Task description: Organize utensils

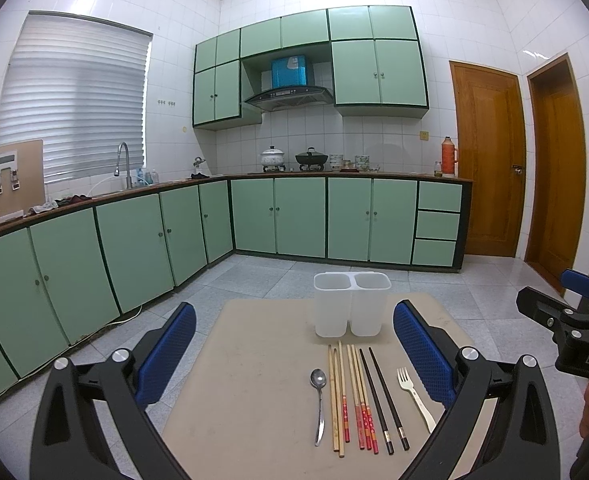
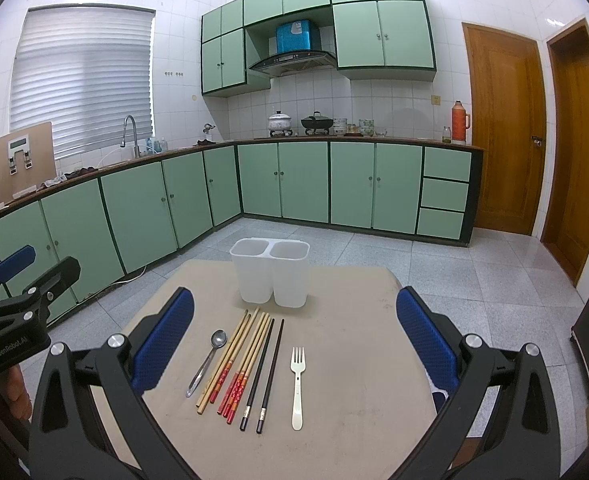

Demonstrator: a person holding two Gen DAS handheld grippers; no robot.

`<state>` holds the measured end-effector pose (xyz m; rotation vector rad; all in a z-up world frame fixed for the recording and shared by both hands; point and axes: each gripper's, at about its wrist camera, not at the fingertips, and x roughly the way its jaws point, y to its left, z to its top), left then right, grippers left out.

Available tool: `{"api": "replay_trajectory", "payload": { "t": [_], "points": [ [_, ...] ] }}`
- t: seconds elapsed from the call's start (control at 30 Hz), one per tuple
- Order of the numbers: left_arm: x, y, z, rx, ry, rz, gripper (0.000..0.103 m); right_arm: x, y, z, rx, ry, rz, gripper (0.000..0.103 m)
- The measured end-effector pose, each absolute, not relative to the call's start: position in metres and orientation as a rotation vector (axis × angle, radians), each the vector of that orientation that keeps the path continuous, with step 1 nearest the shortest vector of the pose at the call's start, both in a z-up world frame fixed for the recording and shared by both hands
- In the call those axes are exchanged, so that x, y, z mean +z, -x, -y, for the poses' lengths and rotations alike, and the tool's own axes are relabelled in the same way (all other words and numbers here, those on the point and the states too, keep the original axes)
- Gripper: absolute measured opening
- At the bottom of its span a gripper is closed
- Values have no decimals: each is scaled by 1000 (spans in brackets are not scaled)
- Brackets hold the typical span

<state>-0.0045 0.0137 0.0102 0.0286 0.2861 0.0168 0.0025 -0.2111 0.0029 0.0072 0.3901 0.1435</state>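
A white two-compartment holder (image 1: 350,304) (image 2: 270,272) stands empty at the far side of a beige table (image 1: 254,380) (image 2: 354,360). In front of it lie a metal spoon (image 1: 319,400) (image 2: 208,360), several bamboo chopsticks with red ends (image 1: 350,396) (image 2: 238,360), a black chopstick pair (image 1: 382,396) (image 2: 264,372) and a cream fork (image 1: 414,396) (image 2: 297,384). My left gripper (image 1: 294,352) is open and empty above the utensils. My right gripper (image 2: 294,344) is open and empty above them too. Each gripper shows at the edge of the other view.
Green kitchen cabinets (image 2: 294,180) line the far wall and left side under a counter with a sink tap (image 2: 132,132), pots (image 2: 280,122) and a thermos (image 2: 459,122). Two wooden doors (image 2: 502,128) are at the right. Grey tiled floor (image 2: 454,272) surrounds the table.
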Motion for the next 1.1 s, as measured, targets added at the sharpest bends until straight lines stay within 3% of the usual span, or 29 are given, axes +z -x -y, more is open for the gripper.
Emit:
{"api": "replay_trajectory", "payload": {
  "t": [0.6,1.1],
  "points": [
    [-8,-8,-18,25,-30,-313,97,-9,-11,213,135,-6,-414,98],
    [-81,-90,-43,86,-48,-549,97,-72,-83,208,98,5,-612,98]
  ]
}}
